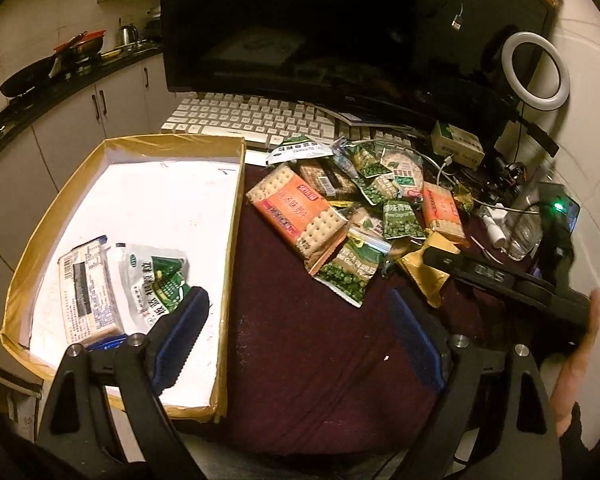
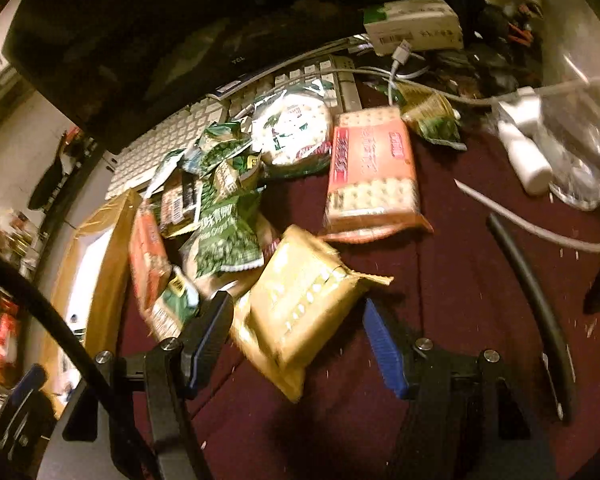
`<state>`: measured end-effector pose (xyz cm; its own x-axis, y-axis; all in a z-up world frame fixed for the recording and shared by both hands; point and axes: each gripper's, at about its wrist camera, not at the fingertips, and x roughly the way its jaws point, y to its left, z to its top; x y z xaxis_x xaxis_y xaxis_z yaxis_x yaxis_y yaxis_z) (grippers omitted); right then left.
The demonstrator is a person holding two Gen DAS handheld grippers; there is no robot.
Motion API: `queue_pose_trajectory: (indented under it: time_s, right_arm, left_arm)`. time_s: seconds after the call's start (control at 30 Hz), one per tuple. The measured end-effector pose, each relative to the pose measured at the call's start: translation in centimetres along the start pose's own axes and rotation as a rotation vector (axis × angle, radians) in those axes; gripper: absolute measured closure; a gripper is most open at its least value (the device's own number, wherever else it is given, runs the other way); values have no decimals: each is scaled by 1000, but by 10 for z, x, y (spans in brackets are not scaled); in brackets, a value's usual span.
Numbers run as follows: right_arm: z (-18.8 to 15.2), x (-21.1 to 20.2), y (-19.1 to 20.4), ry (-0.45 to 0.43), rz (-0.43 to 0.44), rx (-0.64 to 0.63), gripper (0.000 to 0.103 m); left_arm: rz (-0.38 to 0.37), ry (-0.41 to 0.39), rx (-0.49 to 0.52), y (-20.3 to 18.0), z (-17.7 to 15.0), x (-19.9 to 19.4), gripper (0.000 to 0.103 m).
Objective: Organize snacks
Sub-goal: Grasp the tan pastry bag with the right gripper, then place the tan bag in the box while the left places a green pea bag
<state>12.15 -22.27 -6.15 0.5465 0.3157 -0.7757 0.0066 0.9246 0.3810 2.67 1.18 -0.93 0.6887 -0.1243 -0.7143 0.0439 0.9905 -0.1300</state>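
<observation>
A pile of snack packets lies on the dark red cloth: an orange cracker pack (image 1: 296, 212), green pea bags (image 1: 350, 270) and a gold packet (image 1: 424, 270). A shallow cardboard box (image 1: 236, 216) at the left holds a cracker pack (image 1: 86, 292) and a green-white bag (image 1: 156, 280). My left gripper (image 1: 300, 332) is open and empty, over the box's right edge. My right gripper (image 2: 296, 344) is open, its fingers on either side of the gold packet (image 2: 300, 300). It also shows in the left wrist view (image 1: 500, 280) at the right. A second orange cracker pack (image 2: 370, 172) lies behind.
A white keyboard (image 1: 240, 118) and a dark monitor (image 1: 340, 28) stand behind the pile. Cables, a small white box (image 1: 458, 144), a ring light (image 1: 536, 70), a white bottle (image 2: 526, 156) and a black tube (image 2: 536, 300) crowd the right side. Kitchen cabinets (image 1: 80, 128) are at far left.
</observation>
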Motion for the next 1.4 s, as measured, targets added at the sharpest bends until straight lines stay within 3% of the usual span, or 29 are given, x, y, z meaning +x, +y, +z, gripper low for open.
queue_pose_trajectory:
  time_s: [0.1, 0.17, 0.27, 0.37, 0.5, 0.63, 1.0, 1.2, 1.4]
  right_arm:
    - [6, 10, 4, -10, -67, -34, 38]
    - [7, 11, 8, -18, -113, -65, 48]
    - [-1, 5, 9, -26, -90, -108, 57]
    - [-17, -7, 3, -49, -41, -147, 57]
    - [-27, -18, -7, -67, 4, -149, 57]
    - [-25, -20, -20, -69, 67, -76, 57]
    - [-24, -29, -23, -115, 147, -56, 58]
    - [-21, -27, -28, -115, 163, -30, 58]
    - [-21, -25, -29, -99, 159, -13, 58]
  left_arm:
    - [-10, 3, 11, -4, 0, 1, 12]
    - [-16, 12, 31, -8, -1, 2, 12]
    - [-40, 26, 90, -18, 0, 6, 12]
    - [-87, 65, 150, -31, 4, 18, 12]
    - [-92, 117, 229, -49, 10, 45, 13]
    - [-111, 177, 217, -54, 19, 71, 25]
    - [-43, 258, 328, -72, 28, 119, 39]
    - [-130, 296, 283, -66, 24, 107, 45]
    - [-74, 303, 281, -63, 23, 119, 45]
